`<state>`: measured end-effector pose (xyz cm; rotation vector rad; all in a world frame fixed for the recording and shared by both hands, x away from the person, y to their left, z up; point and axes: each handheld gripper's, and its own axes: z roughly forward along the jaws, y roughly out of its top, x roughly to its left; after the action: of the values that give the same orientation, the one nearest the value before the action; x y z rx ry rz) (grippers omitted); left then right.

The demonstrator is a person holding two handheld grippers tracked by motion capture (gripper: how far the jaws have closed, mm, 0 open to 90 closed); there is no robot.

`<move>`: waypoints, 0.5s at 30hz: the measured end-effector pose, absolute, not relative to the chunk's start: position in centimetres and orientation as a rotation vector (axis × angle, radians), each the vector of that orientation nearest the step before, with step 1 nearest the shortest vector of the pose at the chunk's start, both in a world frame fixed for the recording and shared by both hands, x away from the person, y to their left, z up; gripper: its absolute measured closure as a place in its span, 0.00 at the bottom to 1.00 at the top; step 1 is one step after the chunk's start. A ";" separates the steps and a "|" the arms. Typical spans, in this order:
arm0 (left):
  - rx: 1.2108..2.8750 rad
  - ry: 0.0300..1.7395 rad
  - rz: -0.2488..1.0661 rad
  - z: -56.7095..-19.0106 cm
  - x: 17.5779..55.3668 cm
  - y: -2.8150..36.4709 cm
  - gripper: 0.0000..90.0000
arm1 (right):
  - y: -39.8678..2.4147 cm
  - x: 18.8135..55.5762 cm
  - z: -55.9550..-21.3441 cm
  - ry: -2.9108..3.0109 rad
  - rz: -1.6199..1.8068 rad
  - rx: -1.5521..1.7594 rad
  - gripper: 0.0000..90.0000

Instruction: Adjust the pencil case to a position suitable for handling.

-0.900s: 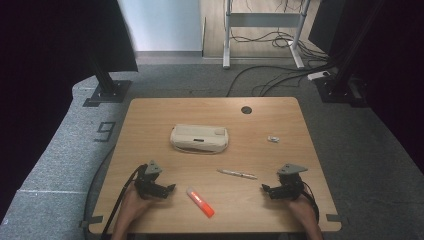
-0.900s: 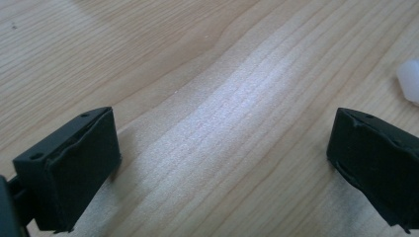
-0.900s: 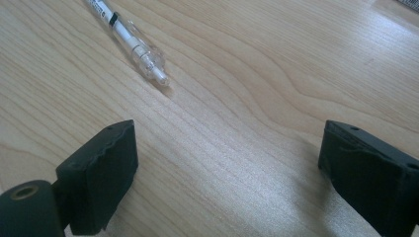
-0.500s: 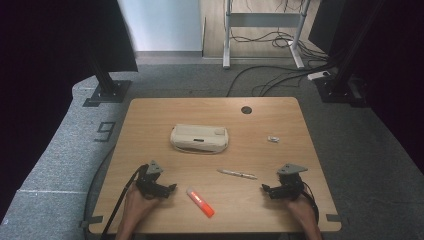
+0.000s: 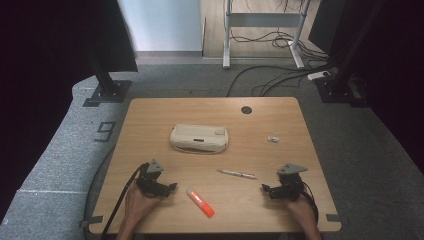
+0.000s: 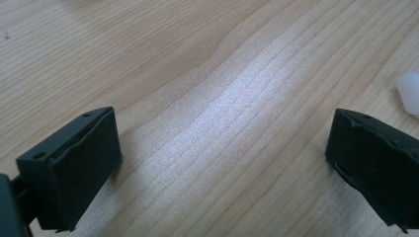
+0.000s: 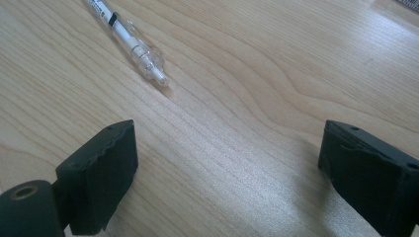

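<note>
Both tongs rest low on the wooden table point(image 5: 150, 115) near its front edge, and both stand with jaws wide apart and nothing between them: the left gripper point(image 5: 167, 189) and the right gripper point(image 5: 266, 189) each point inward, toward the middle of the table. I take the beige pencil case point(image 5: 199, 139) as the landmark. It lies closed at the middle of the table. An orange highlighter point(image 5: 200, 202) lies in front of the pencil case, toward the person, just beside the left gripper; its pale cap end point(image 6: 410, 91) shows past one jaw in the left gripper view. A clear pen point(image 5: 237, 173) lies in front of the pencil case and a little to its right, and its tip point(image 7: 159, 76) is near the right gripper but not touching it. A small pale object point(image 5: 273, 138), too small to tell what it is, sits to the right of the pencil case. The likely step is to pick up these writing things. To do it well, I would turn each gripper so the jaws stand across the barrel, not along it, and come down over the middle of the barrel, because a round pen may roll away if one jaw touches first. Close slowly, then lift.
</note>
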<state>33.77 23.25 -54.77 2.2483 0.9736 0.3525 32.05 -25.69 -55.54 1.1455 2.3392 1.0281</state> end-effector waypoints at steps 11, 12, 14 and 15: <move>2.243 0.949 0.315 -53.9 34.5 23.0 0.01 | -25.7 32.1 -55.5 2.338 1.028 1.145 0.09; 2.247 0.938 0.315 -53.6 34.6 22.9 0.01 | -25.7 32.1 -55.5 2.339 1.028 1.146 0.09; 2.252 0.935 0.316 -53.5 34.7 22.9 0.01 | -25.7 32.1 -55.5 2.337 1.028 1.147 0.09; 2.256 0.929 0.316 -53.3 34.8 22.8 0.01 | -25.7 32.1 -55.5 2.336 1.027 1.150 0.09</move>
<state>34.80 22.82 -53.31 2.2556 0.9290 0.3161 32.08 -25.67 -55.54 1.1497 2.3365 1.0273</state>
